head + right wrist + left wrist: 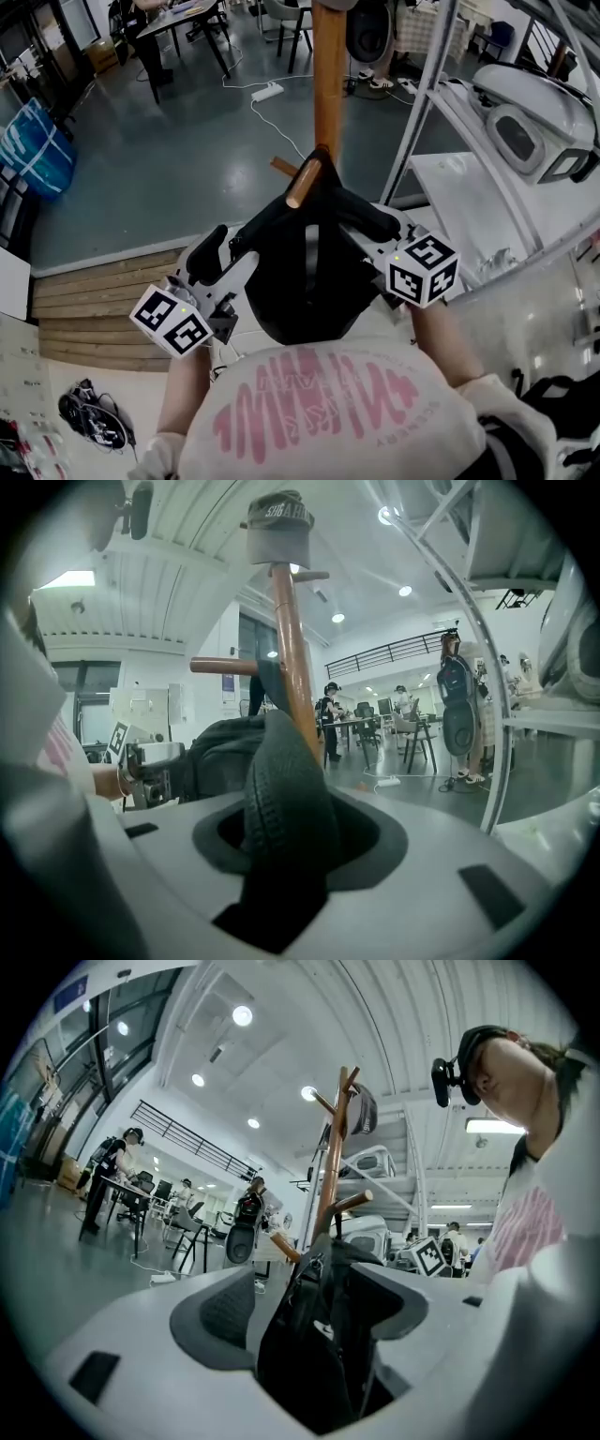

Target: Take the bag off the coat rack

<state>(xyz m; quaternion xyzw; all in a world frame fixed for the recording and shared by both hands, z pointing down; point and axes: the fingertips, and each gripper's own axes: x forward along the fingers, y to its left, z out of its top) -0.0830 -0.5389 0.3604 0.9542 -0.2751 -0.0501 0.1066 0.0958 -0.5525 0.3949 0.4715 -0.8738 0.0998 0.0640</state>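
The bag (305, 272) hides the base of the coat rack (328, 84).

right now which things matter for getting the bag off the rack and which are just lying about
For the job: black bag, coat rack, right gripper (shut on the bag), left gripper (open, bag between its jaws).
Lying about: power strip, blue bag, cap atop the rack.

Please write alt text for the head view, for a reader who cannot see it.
A black bag hangs on a wooden coat rack; the right gripper grips it, and the left gripper is open at its left side.
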